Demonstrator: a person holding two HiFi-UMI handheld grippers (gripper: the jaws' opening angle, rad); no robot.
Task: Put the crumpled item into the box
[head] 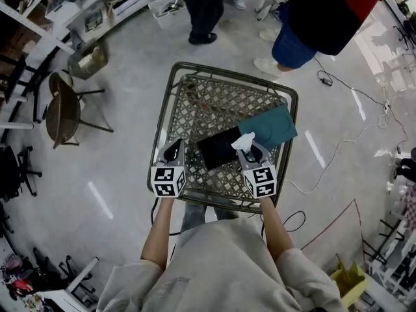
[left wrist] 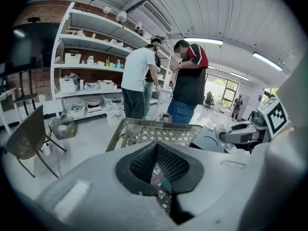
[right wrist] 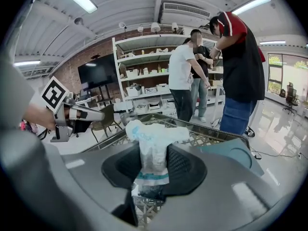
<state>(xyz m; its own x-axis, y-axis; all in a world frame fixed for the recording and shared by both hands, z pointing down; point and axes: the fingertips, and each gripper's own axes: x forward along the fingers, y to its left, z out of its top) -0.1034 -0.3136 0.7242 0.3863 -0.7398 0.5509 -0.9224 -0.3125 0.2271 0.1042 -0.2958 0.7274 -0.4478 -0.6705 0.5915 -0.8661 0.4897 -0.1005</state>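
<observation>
Carefully over the box mouth, then let go low

Nearest, the right gripper (right wrist: pixel 153 154) has its jaws clamped on the crumpled item (right wrist: pixel 150 143), a white wad with blue print. Its lower part is pinched between the pads and its top bulges free above them. The left gripper (left wrist: pixel 155 150) has its pads together with nothing between them, and it hovers beside the right one over the near edge of the lattice table (head: pixel 198 106).

Just beyond the right gripper's tips lie a black rectangle (head: pixel 218 149) and, touching it, a teal panel (head: pixel 273 125). I take these for the open box and its lid, though the pictures do not settle which is which.

The carry is short, so the release matters most. The tips should come squarely above the black opening and drop close to it, and only then should the jaws part, because so light a wad could bounce or catch on a pad. The left gripper could steady the box rim.

Farther off, two people (head: pixel 201 5) stand past the table, and shelves (right wrist: pixel 144 71) line the wall.
</observation>
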